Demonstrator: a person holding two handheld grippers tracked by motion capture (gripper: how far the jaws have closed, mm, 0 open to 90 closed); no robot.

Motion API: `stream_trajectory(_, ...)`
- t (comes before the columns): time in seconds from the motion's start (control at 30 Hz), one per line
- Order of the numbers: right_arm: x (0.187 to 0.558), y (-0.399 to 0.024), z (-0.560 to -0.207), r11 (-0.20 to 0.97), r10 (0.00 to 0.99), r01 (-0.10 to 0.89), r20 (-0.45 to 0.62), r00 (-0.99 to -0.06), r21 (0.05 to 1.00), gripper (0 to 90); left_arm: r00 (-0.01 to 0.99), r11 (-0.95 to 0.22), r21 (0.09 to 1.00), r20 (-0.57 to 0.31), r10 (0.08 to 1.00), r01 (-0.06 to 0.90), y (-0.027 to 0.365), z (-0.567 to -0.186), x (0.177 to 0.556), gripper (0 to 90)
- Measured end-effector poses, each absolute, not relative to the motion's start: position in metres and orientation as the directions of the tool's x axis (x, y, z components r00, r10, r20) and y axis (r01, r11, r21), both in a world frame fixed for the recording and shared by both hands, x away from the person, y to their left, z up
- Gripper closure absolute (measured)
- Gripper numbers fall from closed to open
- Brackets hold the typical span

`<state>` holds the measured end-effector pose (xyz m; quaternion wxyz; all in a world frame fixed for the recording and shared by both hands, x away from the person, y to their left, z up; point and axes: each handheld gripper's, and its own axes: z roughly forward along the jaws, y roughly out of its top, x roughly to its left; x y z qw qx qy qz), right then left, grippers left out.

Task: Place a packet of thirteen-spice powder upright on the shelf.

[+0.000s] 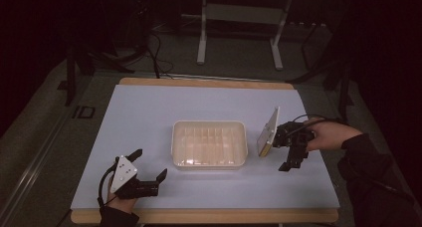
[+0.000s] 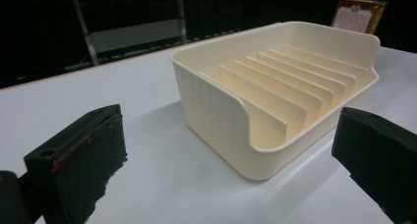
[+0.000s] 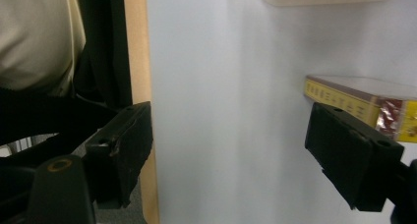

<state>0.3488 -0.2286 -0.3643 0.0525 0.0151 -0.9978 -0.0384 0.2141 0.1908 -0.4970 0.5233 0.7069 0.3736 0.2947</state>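
Left tongs (image 1: 149, 163): parked near the front left corner of the desk (image 1: 149, 107), spread wide with nothing between them, aimed across the white cover at the cream rack (image 1: 209, 123). Probably waiting there, ready to steady the rack should it slide

Cream rack: set in the middle of the desk, open side up, crossed by a row of thin upright dividers. Slots empty, apparently meant to take flat things stood on edge

Right tongs (image 1: 282, 151): near the right edge of the desk, spread apart, gap bare in the right gripper view. Not pinching anything

Flat box (image 1: 268, 132): just right of the rack, between it and the right tongs, stood up on a narrow side and leaning. Close against the jaw nearer the rack, at its tip rather than between the pair; impossible to tell whether touching it. Likely tipped up this way so that a thin edge can be dropped into a slot, which a box lying flat would not allow

Writing: yellow side strip with a line of small dark print, too small to read. Red patterned face with a gold emblem at the top, seen over the rack's far wall from the left gripper view; no brand legible
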Motion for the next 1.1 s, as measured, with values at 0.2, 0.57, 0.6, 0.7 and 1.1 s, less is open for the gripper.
stream_trajectory(0.2, 0.360, -0.230, -0.356, 0.994, -0.018, -0.009, 0.082, -0.996, 0.107, 17.9, 0.545, -0.171, 0.960, 0.023, 0.838, 0.223, 0.191, -0.497, 0.214, 0.0)
stream_trajectory(0.57, 0.374, -0.228, -0.344, 0.995, -0.013, -0.011, 0.029, -0.999, 0.095, 16.3, 0.534, -0.159, 0.962, 0.016, 0.845, 0.224, 0.194, -0.497, 0.211, 0.0)
stream_trajectory(0.6, 0.375, -0.228, -0.344, 0.996, -0.015, -0.014, 0.019, -1.000, 0.090, 16.4, 0.533, -0.159, 0.962, 0.016, 0.846, 0.223, 0.194, -0.497, 0.211, 0.0)
stream_trajectory(0.7, 0.378, -0.227, -0.343, 0.995, -0.015, -0.014, 0.008, -1.000, 0.096, 16.4, 0.533, -0.154, 0.963, 0.013, 0.846, 0.221, 0.196, -0.497, 0.210, 0.0)
stream_trajectory(1.1, 0.402, -0.232, -0.339, 0.987, 0.048, 0.048, -0.002, -0.999, 0.154, 13.6, 0.541, -0.144, 0.966, 0.004, 0.841, 0.216, 0.198, -0.497, 0.207, 0.0)
